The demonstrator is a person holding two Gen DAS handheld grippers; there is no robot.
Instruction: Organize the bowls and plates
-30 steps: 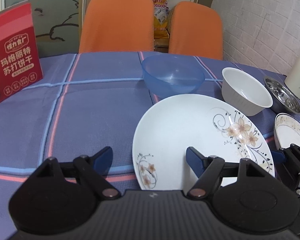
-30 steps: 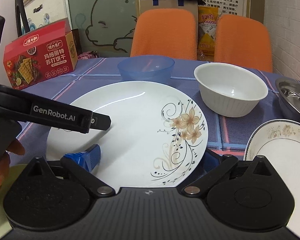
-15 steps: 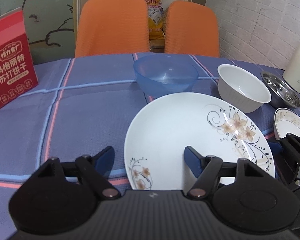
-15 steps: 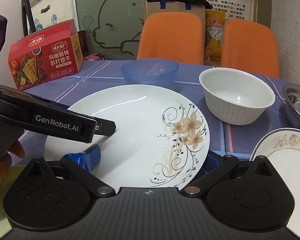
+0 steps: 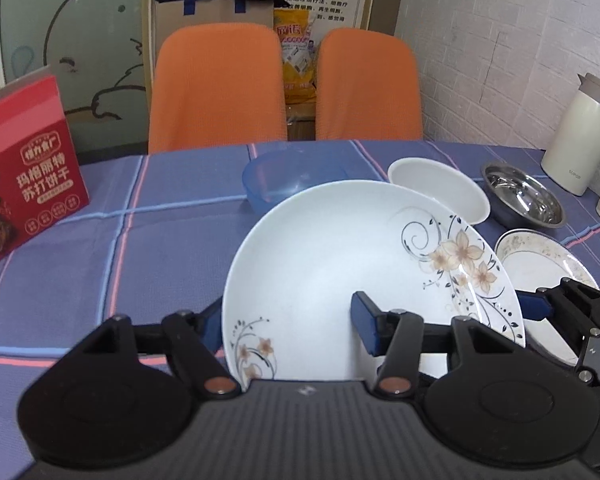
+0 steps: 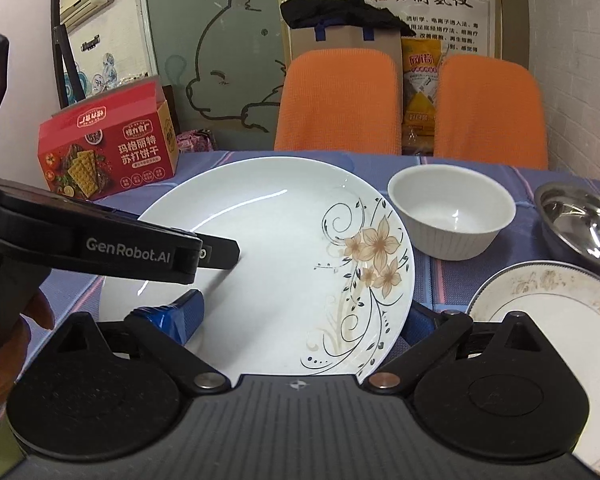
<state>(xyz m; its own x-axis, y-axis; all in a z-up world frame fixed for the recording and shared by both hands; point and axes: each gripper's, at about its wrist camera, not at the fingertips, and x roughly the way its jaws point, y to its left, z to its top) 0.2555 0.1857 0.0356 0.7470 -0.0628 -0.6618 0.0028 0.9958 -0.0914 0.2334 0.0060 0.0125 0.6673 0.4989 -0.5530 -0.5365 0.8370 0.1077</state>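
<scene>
both tongs on the floral plate [image 5: 340, 264] now. left tongs [image 5: 288, 320] straddle its near-left rim: one blue pad sits on top of the plate, the other finger [image 5: 210, 322] slips behind the edge, so i can't see whether it's pinching. right tongs [image 6: 300, 314] do the same at the near rim in the right view, left pad on the plate face, right pad tucked under the edge. looks clamped, but contact under the plate is hidden from me. plate seems tilted up off the counter [image 5: 140, 240], covering part of the blue bowl [image 5: 276, 182] and the white bowl [image 5: 440, 188] behind it. steel bowl [image 5: 520, 198] sits further right, small plate [image 5: 540, 256] in front of it, partly cut off by the right tool. in the right view the left tool's arm crosses the plate, and a hand [image 6: 4, 344] shows at the frame edge, mostly cut off.
</scene>
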